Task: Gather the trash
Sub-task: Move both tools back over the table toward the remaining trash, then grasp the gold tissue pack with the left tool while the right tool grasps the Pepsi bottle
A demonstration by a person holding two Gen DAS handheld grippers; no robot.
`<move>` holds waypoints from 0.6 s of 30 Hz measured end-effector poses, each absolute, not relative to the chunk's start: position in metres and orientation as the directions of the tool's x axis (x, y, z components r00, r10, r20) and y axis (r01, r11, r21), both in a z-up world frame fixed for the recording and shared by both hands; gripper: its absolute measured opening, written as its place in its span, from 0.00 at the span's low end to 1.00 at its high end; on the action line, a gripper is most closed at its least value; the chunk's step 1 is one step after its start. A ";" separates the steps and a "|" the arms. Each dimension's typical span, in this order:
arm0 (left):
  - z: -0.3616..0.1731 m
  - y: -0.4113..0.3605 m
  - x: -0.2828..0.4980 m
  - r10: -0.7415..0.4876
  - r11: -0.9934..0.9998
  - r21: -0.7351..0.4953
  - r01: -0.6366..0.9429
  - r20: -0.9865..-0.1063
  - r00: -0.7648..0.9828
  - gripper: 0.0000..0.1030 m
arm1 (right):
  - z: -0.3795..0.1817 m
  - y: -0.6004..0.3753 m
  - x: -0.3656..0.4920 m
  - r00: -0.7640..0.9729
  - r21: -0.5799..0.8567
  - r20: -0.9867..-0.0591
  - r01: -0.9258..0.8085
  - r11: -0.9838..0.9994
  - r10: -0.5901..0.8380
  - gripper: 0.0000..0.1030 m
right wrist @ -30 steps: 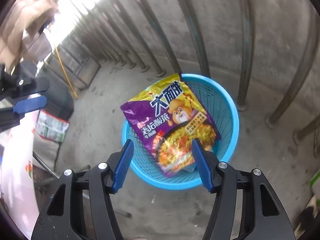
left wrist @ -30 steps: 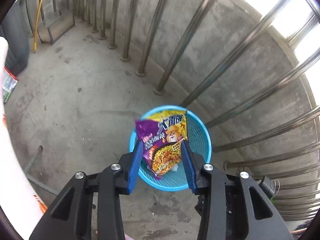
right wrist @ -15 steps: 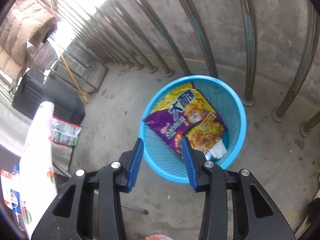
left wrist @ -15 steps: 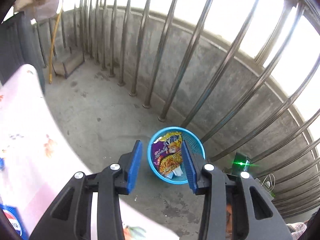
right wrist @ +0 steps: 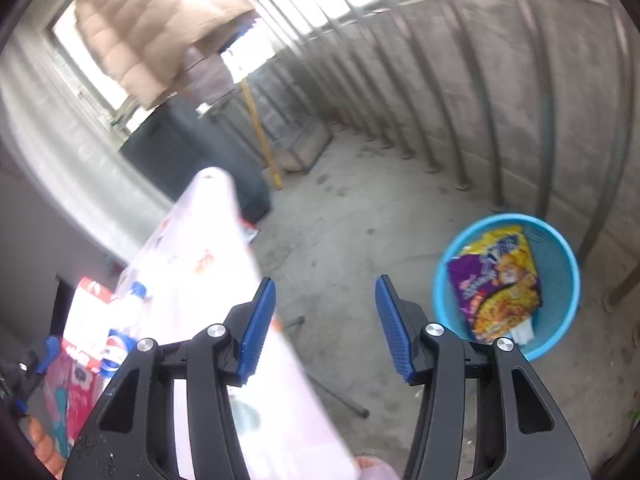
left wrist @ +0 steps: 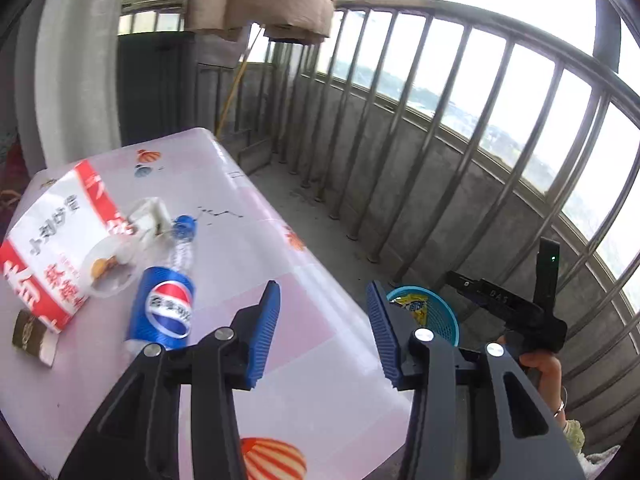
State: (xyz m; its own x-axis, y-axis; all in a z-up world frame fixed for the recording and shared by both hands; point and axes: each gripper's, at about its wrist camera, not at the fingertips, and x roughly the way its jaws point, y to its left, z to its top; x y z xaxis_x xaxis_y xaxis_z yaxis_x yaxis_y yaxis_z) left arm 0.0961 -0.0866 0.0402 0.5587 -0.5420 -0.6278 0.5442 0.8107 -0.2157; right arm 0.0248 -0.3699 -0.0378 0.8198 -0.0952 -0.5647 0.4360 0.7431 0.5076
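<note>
On the pink-clothed table [left wrist: 300, 360] lie a Pepsi bottle [left wrist: 164, 308] on its side, a clear plastic cup [left wrist: 108, 266], a crumpled white wrapper [left wrist: 150, 214] and a red-and-white bag [left wrist: 52, 232]. My left gripper [left wrist: 323, 286] hangs over the table to the right of the bottle, its jaws opening with nothing between them. The blue basket [right wrist: 568, 256] stands on the floor with a purple-and-yellow noodle packet [right wrist: 496, 280] in it. Left of the basket, my right gripper [right wrist: 326, 280] is above the floor beside the table edge [right wrist: 208, 240], jaws opening and empty.
A small brown packet [left wrist: 30, 336] lies at the table's left edge. Steel railing bars [left wrist: 440, 120] on a low concrete wall ring the balcony. A puffy beige coat [right wrist: 160, 20] hangs overhead. A dark cabinet [left wrist: 160, 88] stands behind the table. A hand [left wrist: 540, 364] holds the other tool's black body.
Both views have swung up and away from the basket toward the table. The table top with its trash now fills the left view. The basket has slid to the right in both views.
</note>
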 end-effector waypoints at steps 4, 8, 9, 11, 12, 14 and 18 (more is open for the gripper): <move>0.043 -0.019 0.088 -0.482 0.868 -0.229 0.441 -0.604 0.635 0.42 | -0.018 -0.335 0.047 0.823 0.504 -0.568 0.343 0.793 0.005 0.52; 0.035 0.049 0.084 -0.409 0.913 -0.276 0.302 -0.598 0.690 0.42 | -0.013 -0.299 0.074 0.807 0.538 -0.575 0.251 0.805 0.133 0.53; 0.032 0.066 0.084 -0.392 0.919 -0.290 0.268 -0.599 0.698 0.42 | -0.013 -0.289 0.083 0.798 0.541 -0.580 0.229 0.809 0.162 0.54; 0.023 0.094 0.090 -0.362 0.925 -0.325 0.194 -0.608 0.706 0.42 | -0.012 -0.268 0.100 0.776 0.548 -0.593 0.192 0.814 0.216 0.55; 0.018 0.108 0.092 -0.354 0.924 -0.348 0.161 -0.612 0.707 0.42 | -0.012 -0.258 0.109 0.762 0.554 -0.599 0.175 0.814 0.244 0.55; 0.007 0.132 0.102 -0.346 0.915 -0.390 0.104 -0.623 0.701 0.42 | -0.011 -0.236 0.123 0.738 0.563 -0.611 0.153 0.812 0.285 0.58; -0.019 0.172 0.129 -0.332 0.883 -0.468 -0.021 -0.657 0.677 0.42 | -0.013 -0.202 0.151 0.694 0.576 -0.635 0.132 0.806 0.340 0.64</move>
State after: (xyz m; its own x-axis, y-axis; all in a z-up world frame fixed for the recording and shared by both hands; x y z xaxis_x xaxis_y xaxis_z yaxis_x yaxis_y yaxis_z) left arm 0.1290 0.1715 -0.0189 0.6765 -0.3318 -0.6574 -0.0214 0.8835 -0.4679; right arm 0.1515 -0.2020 -0.0126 0.6936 0.3400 -0.6351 0.1323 0.8064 0.5763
